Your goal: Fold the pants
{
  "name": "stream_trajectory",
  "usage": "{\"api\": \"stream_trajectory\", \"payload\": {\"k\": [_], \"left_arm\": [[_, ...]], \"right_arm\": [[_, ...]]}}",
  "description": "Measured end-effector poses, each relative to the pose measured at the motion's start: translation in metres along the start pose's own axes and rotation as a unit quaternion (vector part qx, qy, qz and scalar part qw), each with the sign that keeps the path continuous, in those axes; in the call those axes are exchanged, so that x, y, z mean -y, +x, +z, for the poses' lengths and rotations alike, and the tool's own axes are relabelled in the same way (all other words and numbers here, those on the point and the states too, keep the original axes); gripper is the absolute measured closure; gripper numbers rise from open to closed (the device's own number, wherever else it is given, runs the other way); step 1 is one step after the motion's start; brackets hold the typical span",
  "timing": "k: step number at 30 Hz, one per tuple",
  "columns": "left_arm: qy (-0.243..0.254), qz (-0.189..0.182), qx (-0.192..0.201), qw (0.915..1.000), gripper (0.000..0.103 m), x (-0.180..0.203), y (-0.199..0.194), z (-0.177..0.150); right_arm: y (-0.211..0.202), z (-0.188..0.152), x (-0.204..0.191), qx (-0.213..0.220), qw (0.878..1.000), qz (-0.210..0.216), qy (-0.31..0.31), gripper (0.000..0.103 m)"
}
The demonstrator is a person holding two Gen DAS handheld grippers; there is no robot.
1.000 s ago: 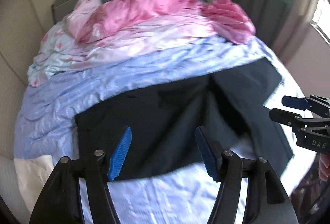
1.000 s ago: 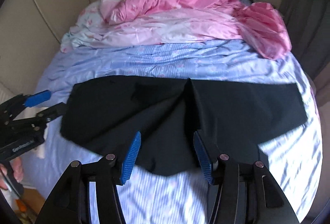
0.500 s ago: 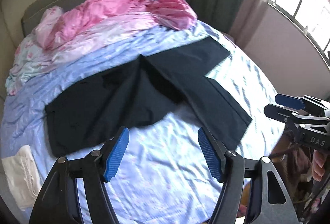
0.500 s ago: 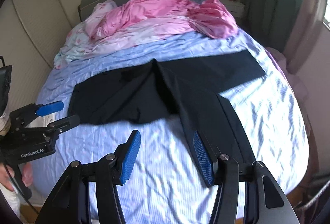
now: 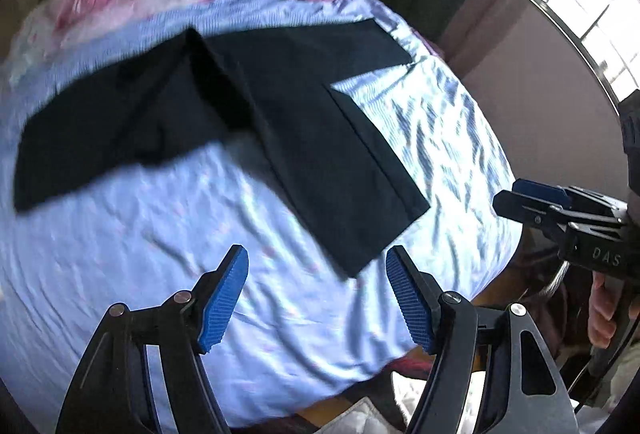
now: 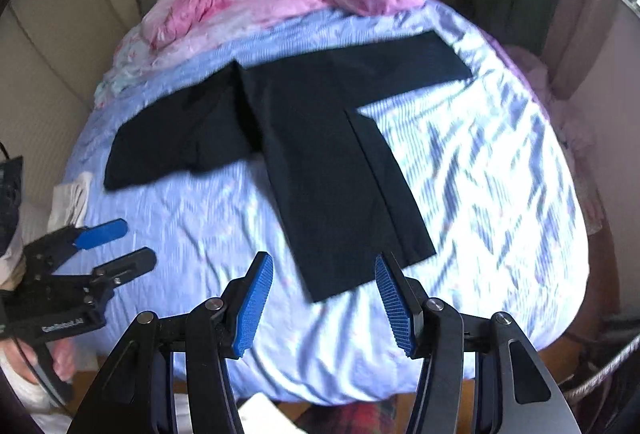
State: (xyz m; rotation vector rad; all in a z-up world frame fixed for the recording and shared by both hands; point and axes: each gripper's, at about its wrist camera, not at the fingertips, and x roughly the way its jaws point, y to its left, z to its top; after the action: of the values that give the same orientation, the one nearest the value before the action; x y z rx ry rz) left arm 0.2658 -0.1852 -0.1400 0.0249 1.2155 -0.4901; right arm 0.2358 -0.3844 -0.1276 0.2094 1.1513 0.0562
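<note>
Both claws have swung away from the middle of the pants [image 6: 320, 138] toward the near leg's hem. Left gripper [image 5: 316, 298] hangs with nothing between its blue pads, which have spread a little wider than a second ago; right gripper [image 6: 324, 298] is parted too, gap unchanged, the hem corner just ahead of it. On the blue bedsheet [image 6: 480, 174] the dark pants lie flat, legs splayed apart. I'd guess the hem gets picked up next, to lay one leg over the other.

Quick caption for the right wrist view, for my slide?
Black pants spread on the blue bedsheet, legs splayed apart; right claw open above the near leg's hem, holding nothing.
</note>
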Motion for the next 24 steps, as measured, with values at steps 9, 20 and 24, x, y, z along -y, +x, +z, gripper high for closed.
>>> {"api": "stream_trajectory", "payload": {"k": [9, 20, 24], "left_arm": [[-0.076, 0.011, -0.033, 0.9965, 0.033, 0.036, 0.046, -0.031], [-0.157, -0.036, -0.071, 0.9844, 0.033, 0.020, 0.115, -0.039], [-0.195, -0.032, -0.080, 0.9770, 0.034, 0.014, 0.143, -0.038]], "right_arm": [[0.039, -0.006, 0.067, -0.073, 0.996, 0.017, -0.042, 0.048], [0.087, -0.022, 0.099, -0.089, 0.996, 0.015, -0.008, 0.048], [0.113, -0.019, 0.113, -0.107, 0.994, 0.022, -0.015, 0.048]]}}
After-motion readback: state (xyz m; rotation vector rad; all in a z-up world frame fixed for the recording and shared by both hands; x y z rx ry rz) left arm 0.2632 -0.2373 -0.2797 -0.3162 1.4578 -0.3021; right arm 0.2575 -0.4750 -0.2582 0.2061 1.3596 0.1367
